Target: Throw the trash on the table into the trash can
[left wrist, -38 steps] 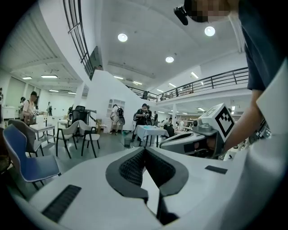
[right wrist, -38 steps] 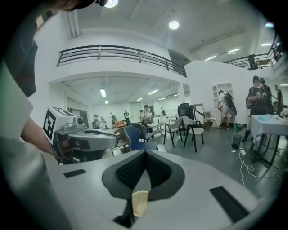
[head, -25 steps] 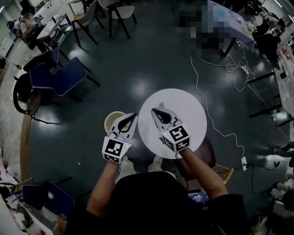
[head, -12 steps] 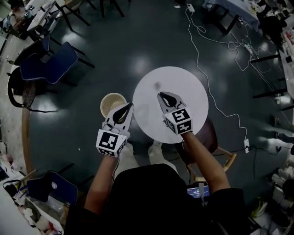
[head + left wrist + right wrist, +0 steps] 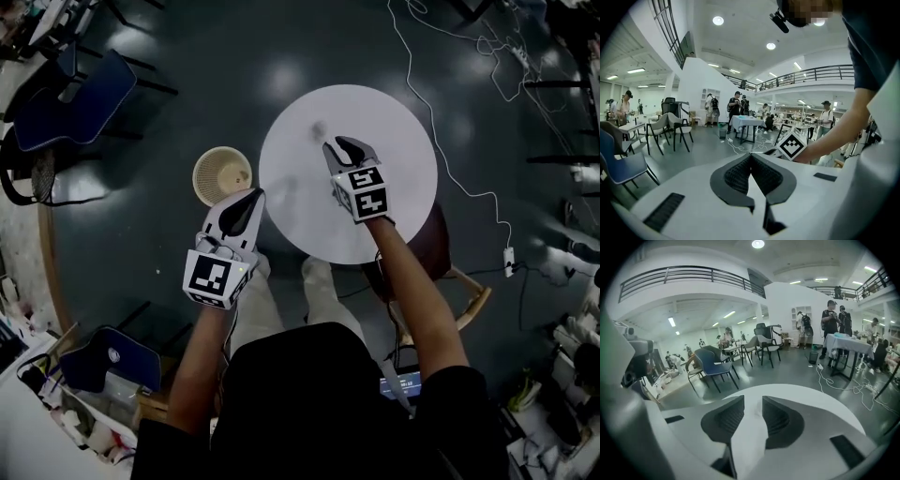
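While your nearer right gripper [image 5: 336, 144] has just been opening, empty, the trash [image 5: 318, 129] lies just upper-left of it; left gripper [image 5: 249, 199] closed, empty.

No words, numbers or brand names can be read anywhere. The only printed signs are black-and-white square markers, patterns rather than letters. One is on the left cube [image 5: 214, 278] just off the table's [image 5: 403, 131] near edge, and another is on the right cube [image 5: 364, 194] over that edge.
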{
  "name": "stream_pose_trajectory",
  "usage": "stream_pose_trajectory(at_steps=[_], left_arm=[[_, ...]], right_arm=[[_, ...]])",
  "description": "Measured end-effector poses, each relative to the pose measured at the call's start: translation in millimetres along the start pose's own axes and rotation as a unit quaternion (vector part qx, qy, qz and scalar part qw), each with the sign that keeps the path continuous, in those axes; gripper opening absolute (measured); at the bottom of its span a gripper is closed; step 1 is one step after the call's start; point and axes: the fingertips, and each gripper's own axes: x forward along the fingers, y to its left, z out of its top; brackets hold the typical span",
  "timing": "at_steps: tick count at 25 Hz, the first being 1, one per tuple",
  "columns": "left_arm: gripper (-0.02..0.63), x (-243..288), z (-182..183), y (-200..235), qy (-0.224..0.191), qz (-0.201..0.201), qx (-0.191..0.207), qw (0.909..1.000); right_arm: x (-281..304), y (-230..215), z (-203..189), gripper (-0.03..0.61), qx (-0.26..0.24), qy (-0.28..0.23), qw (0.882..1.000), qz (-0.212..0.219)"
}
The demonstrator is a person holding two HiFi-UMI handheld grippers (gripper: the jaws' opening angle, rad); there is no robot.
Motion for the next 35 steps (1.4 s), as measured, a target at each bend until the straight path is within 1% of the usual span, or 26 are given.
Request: stream_pose_trajectory(at_steps=[1,4,8,12,16,23,25,26,31,35], left_arm=[[0.015,3,-7,0,0.004,-0.001,-0.002,1.0],[0.015,12,-24,3,0.015,-0.001,-0.009,0.9998],[0.015,21,-42,7,0.03,-0.001,-0.023,0.9993],[0.015,33,-58,10,0.039,-0.007,-0.027,0.9989],[0.015,40,-67,12,0.041,-0.01,-0.03,0.9987],[0.015,40,-73,17,0.042,-0.006,-0.041,0.9982],[0.015,37,-74,20,0.044,-0.003,-0.043,0.9981],[0.015,35,-76,22,0.045,-0.003,-0.043,0.9981],[0.015,31,-78,26,0.044,-0.001,-0.043,0.9981],[0.015,29,-75,26,0.041,0.001,-0.043,0.9982]], right_arm=[[8,-4,-7,0.122,0.004,0.009,1.0,0.001],[31,-14,-23,0.146,0.006,0.029,1.0,-0.002],[58,-21,-38,0.194,0.0,0.047,0.999,-0.004],[84,-29,-46,0.212,-0.014,0.066,0.998,-0.008],[100,-35,-50,0.212,-0.016,0.074,0.997,-0.016],[115,-35,-59,0.205,-0.013,0.099,0.995,-0.018],[116,-34,-58,0.157,-0.012,0.1,0.995,-0.023],[116,-34,-58,0.148,-0.013,0.099,0.995,-0.024],[114,-31,-59,0.12,-0.02,0.102,0.994,-0.026],[105,-28,-56,0.11,-0.018,0.093,0.995,-0.025]])
